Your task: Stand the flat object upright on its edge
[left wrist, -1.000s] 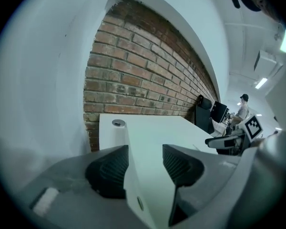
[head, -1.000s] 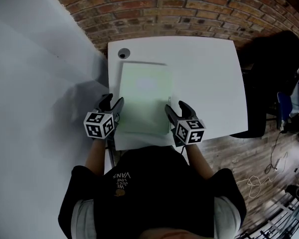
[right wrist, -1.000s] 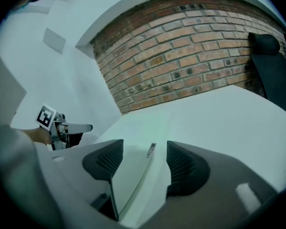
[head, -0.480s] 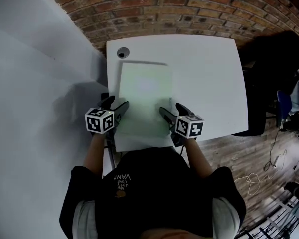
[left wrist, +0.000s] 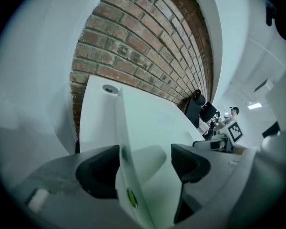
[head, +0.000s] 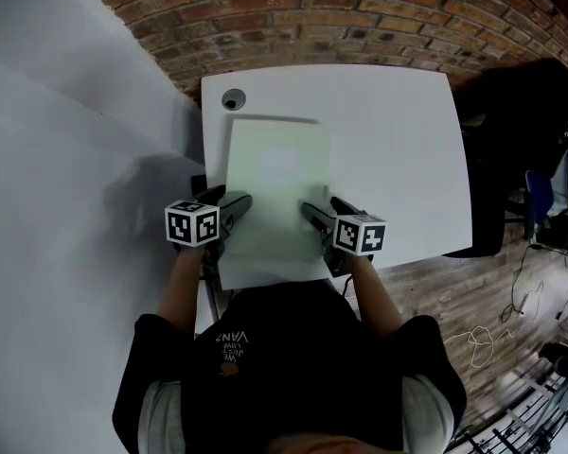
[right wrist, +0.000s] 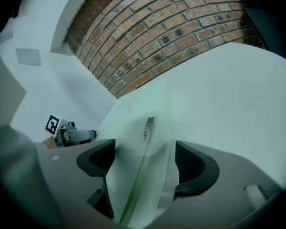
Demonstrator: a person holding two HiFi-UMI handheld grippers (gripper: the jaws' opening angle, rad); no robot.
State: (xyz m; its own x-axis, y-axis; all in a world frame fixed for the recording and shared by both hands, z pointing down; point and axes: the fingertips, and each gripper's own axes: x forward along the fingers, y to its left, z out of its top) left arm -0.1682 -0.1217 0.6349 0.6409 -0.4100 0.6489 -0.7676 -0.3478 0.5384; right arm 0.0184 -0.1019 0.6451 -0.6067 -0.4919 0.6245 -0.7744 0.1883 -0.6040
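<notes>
From above, the pale green flat rectangular board (head: pixel 276 173) lies flat on the white table (head: pixel 398 149). Its long side runs from 6 to 12 o'clock. My left gripper (head: pixel 229 200) sits at its 8 o'clock edge, and my right gripper (head: pixel 322 207) at 4 o'clock.

In the left gripper view, my jaws are wide and have just been opening. The board's edge is between them, not squeezed.

The right gripper view shows the same.

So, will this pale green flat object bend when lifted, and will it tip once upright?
Probably stiff: the flat object lies level with straight edges. Likely slippery: its face looks smooth. Stood on its narrow edge, it may tip easily on the table.
</notes>
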